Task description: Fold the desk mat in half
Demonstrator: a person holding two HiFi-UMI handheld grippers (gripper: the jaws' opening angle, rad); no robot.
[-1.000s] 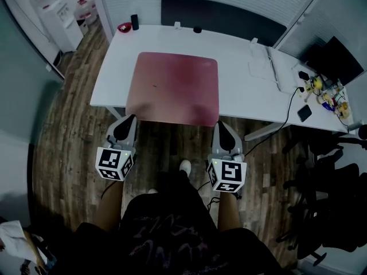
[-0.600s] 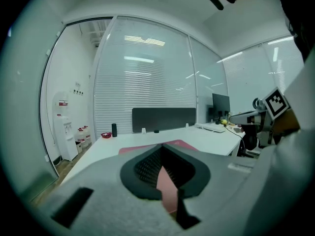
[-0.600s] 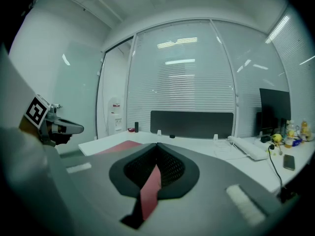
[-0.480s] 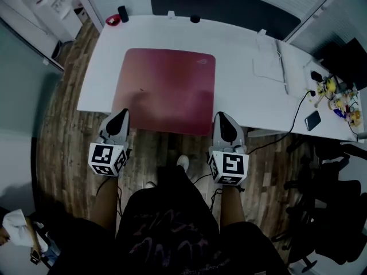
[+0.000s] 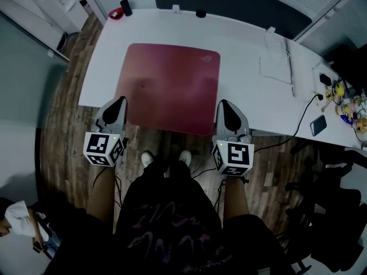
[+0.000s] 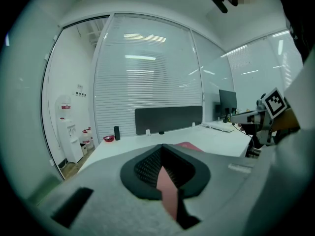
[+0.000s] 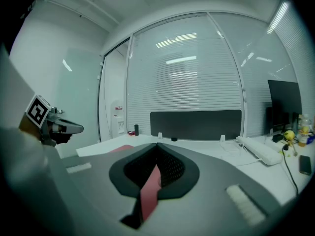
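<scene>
At the front edge of the white desk (image 5: 246,90), the red desk mat (image 5: 169,85) lies flat and unfolded. Its near edge appears to overhang the desk front slightly.

Left gripper (image 5: 118,104): jaws closed on the mat's near left corner. Its own view shows a red strip of mat pinched between the pads.

Right gripper (image 5: 225,107): likewise clamped on the near right corner, with a red strip between its jaws. Both grippers point roughly level toward the far side of the desk.

Assessment: the fold has not begun. The step in hand is raising the near edge.

Recommended: lift both corners together at equal height, so the edge runs straight and the mat does not skew. Carry them in one arc over to the far corners, with the far half left stationary on the desk. Release only once the edges align.

Risk noted: uneven travel between the hands would give a crooked crease. A dragged far half would slide toward the small dark object (image 5: 200,14) at the desk's back edge.
</scene>
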